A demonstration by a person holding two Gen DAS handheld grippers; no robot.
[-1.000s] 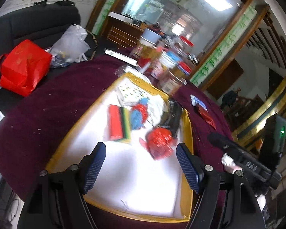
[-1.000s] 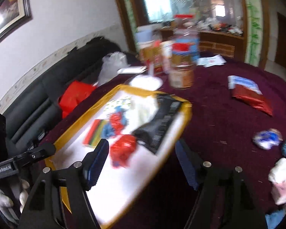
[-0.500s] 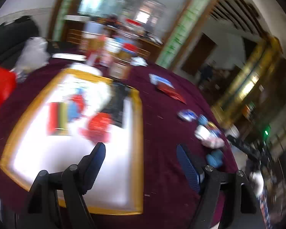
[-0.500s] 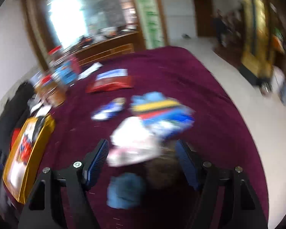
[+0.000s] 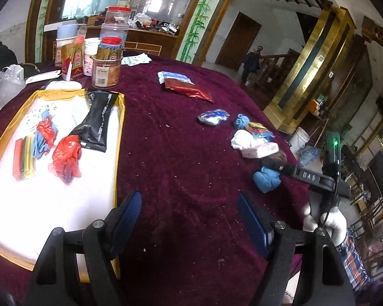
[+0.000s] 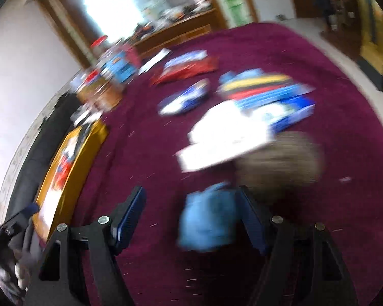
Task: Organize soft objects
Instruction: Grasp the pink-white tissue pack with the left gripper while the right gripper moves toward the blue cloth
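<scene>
- Both claws stand released, gripping nothing: left claw (image 5: 190, 219) over bare cloth just right of the tray (image 5: 118, 137); right claw (image 6: 191, 214) around the blue bundle (image 6: 209, 219), pads apart from it.
- Maroon tablecloth (image 5: 181, 153) surrounds the tray.
- Red bundle (image 5: 65, 156) lies inside the tray.
- Pink tissue pack (image 5: 259, 150) lies well right of the tray.

Blurred view: right gripper (image 6: 191, 210) fingers (image 6: 130, 211) spread over a blue cloth (image 6: 209, 219) on the maroon worktop (image 6: 145, 153).

White letters "DAS" on the black arm of the right claw (image 5: 275, 164); other labels unreadable
</scene>
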